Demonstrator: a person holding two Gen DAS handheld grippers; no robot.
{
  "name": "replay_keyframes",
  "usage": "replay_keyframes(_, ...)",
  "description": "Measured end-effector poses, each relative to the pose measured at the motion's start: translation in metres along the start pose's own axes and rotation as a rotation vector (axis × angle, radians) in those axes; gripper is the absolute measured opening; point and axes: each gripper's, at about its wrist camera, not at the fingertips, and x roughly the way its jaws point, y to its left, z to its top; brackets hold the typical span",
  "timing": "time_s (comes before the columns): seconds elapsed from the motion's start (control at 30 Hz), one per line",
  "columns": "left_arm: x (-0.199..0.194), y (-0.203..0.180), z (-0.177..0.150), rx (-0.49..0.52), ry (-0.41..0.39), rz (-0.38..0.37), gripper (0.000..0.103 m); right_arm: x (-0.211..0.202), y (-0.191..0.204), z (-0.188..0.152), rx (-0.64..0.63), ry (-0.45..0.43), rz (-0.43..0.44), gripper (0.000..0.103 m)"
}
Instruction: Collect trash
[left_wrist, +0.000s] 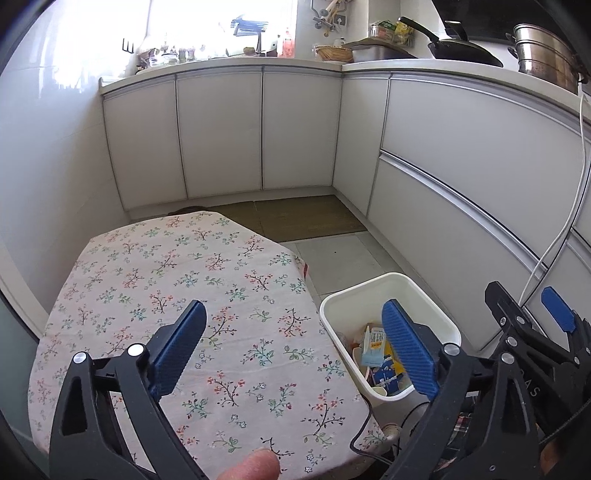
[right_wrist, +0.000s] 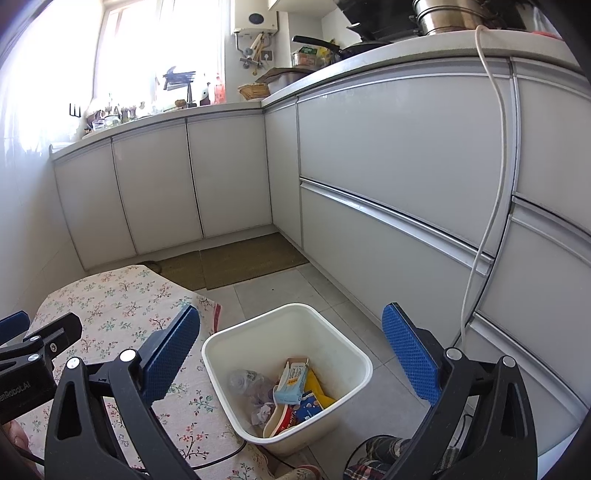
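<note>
Left gripper (left_wrist: 291, 343): jaws spread wide, nothing held, poised over the floral tablecloth (left_wrist: 155, 280), no litter visible on the cloth ahead of it. Right gripper (right_wrist: 291, 354): likewise spread and empty, white bin (right_wrist: 236, 341) directly ahead and below between its fingers. Trash (right_wrist: 291, 395): cartons, wrappers and crumpled plastic lying inside the bin. Step, as judged: collection at or near its end. Next move calls for checking tabletop and floor for any leftover piece.

One bin (right_wrist: 288, 373), one table (left_wrist: 166, 295), two floor mats (left_wrist: 288, 218).
</note>
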Motion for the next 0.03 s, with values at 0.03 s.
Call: replay_keyframes(0.03, -0.0007, 0.0002, -0.0001, -0.001, -0.004, 0.005, 0.092, -0.0003, 0.0, -0.0001, -0.001, -0.002, 0.001, 0.096)
